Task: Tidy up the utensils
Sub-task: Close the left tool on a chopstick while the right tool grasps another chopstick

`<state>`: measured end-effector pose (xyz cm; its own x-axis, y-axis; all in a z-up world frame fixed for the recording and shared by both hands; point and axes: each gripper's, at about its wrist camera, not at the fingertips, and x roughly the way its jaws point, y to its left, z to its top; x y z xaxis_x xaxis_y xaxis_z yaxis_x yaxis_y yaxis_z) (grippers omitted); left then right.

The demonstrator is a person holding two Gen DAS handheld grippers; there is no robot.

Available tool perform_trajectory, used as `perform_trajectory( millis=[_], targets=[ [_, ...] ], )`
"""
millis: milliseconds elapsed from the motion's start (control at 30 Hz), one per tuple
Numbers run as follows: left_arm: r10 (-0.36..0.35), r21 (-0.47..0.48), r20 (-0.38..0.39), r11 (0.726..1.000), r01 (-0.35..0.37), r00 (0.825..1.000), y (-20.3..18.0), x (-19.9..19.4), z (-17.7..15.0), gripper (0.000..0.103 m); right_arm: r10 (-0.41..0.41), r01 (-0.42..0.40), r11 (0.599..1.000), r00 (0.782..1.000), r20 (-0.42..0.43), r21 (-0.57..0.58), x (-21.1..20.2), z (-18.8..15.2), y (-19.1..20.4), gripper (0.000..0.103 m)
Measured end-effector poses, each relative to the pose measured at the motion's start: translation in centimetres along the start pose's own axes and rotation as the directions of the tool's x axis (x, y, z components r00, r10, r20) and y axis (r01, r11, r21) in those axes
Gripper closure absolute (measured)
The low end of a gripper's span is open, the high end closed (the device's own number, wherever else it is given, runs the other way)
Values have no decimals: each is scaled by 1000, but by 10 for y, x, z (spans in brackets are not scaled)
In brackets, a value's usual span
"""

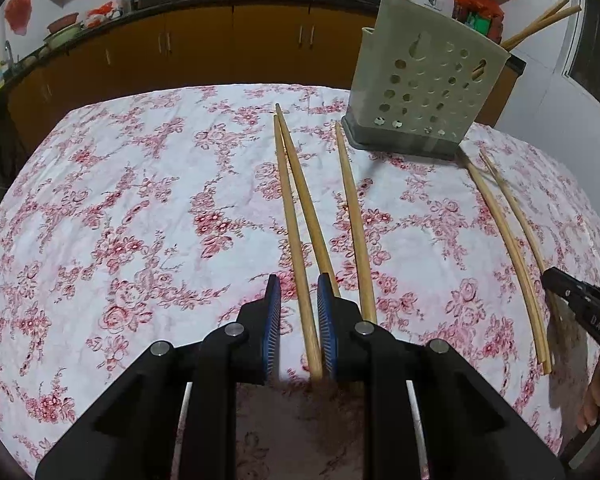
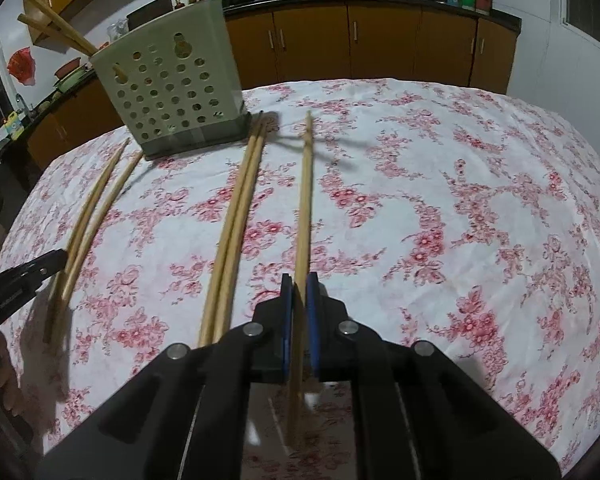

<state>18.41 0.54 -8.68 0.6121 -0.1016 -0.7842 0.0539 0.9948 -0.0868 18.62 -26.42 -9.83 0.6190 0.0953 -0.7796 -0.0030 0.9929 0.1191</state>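
**Both grippers on chopsticks; lift to holder pending**

Right gripper (image 2: pixel 299 292): jaws narrow, clamped on a single chopstick (image 2: pixel 306 184) that runs from the pads up the middle of the right wrist frame. Grip sits near the butt end, so the long free tip will swing with any wrist roll. Judgement: lift gently before turning.

Left gripper (image 1: pixel 299 294): jaws narrow around one stick of a crossed pair (image 1: pixel 296 216). A gap shows on the left pad side, so I cannot tell whether the pads press yet. The partner stick passes under the right pad; judgement: it could drag along or be knocked.

Holder (image 1: pixel 424 92) stands upper right in the left wrist frame, upper left in the right, already carrying chopsticks that lean out over its rim. Another pair (image 2: pixel 240 216) and a lone stick (image 1: pixel 354 220) lie loose on the floral tabletop (image 1: pixel 120 200).

Room: cloth is bare at the left of the left frame and the right of the right frame. Its far edge drops off just behind the holder.
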Motion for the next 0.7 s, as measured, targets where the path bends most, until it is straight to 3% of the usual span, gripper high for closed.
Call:
perform_trajectory(
  millis=[133,467,700],
  targets=[
    [13,-2,4,1000,-13,1000,3,1,2,95,0,0,1000,1000,1,-18,1,0,7,92],
    [58,-60,9,997,-57,998,44,-3,4,95,-41,41,999,999,18,10,7,10,-8,95],
    [59,-44,28,997,-58,998,41,-4,2,95,-39,39,999,999,23,11,8,10,-10,94]
  ],
)
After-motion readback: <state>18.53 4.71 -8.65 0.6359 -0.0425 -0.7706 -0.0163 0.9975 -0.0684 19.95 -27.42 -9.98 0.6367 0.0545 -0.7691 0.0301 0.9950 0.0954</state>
